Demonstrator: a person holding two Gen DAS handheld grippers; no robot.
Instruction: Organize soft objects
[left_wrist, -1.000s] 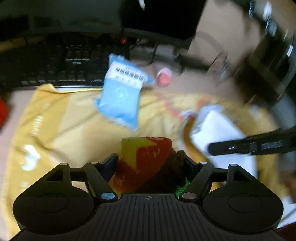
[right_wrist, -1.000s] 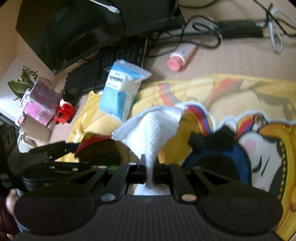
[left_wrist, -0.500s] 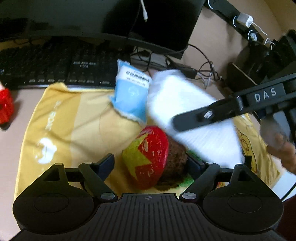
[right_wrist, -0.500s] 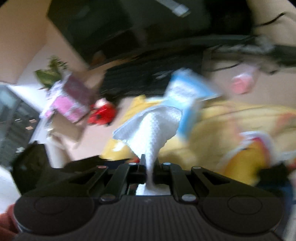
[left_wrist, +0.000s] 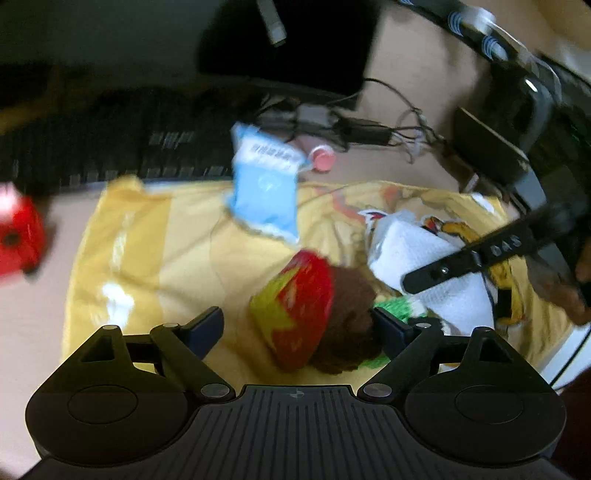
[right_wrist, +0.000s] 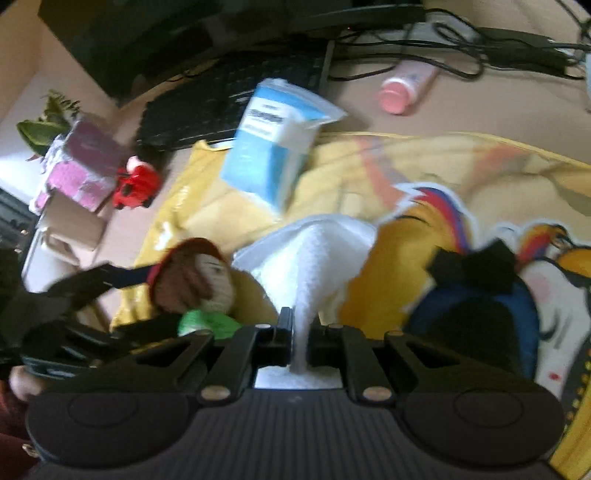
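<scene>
White tissue (right_wrist: 314, 266) sits pinched in your right gripper (right_wrist: 299, 332); your left gripper's (left_wrist: 299, 325) jaws, just opening, seem clear of the plush doll (left_wrist: 314, 314).

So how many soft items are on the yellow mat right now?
3: a doll between the open left gripper's fingers, a white cloth pinched by the right gripper, a blue pack at the mat's far edge.

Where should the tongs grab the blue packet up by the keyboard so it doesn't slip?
Probably by a long side edge of the blue packet, around its middle, coming down from above. It lies flat and tilted, partly on the yellow cloth and partly toward the keyboard, so its thin, puffy body should fit between open tongs. Its crinkly sealed ends look floppier and more likely to slip.
</scene>
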